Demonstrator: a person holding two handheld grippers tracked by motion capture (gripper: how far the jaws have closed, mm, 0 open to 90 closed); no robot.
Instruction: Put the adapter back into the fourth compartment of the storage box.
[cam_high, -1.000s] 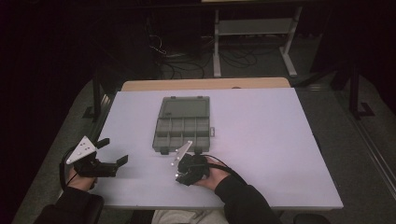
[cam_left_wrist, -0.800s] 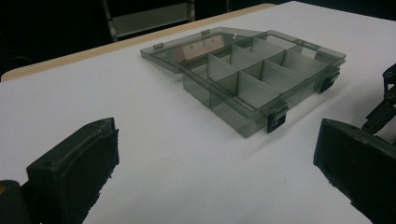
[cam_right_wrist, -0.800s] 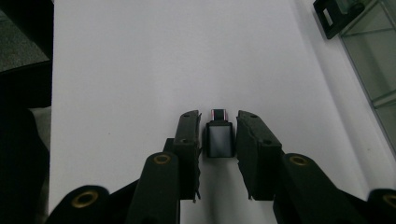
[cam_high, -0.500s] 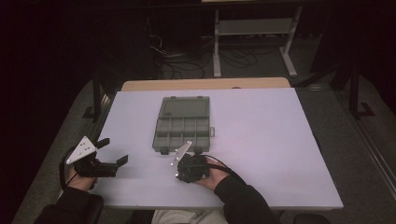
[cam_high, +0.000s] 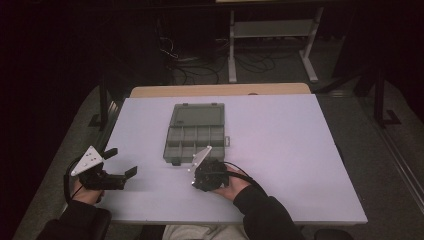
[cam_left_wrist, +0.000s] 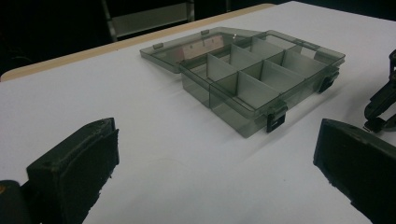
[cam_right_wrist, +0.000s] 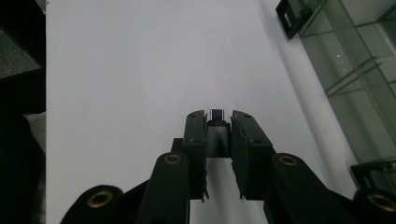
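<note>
One small dark block (cam_right_wrist: 217, 135) sits clamped in my right gripper (cam_right_wrist: 218, 122) beside the open compartment box (cam_high: 195, 133) on the white surface (cam_high: 300, 150), so I keep it clenched, lift squarely, and release low inside one compartment while my left gripper (cam_high: 121, 162) waits wide open.

Only the open organizer box (cam_high: 196, 132) interrupts the bare white table (cam_high: 280, 145).
</note>
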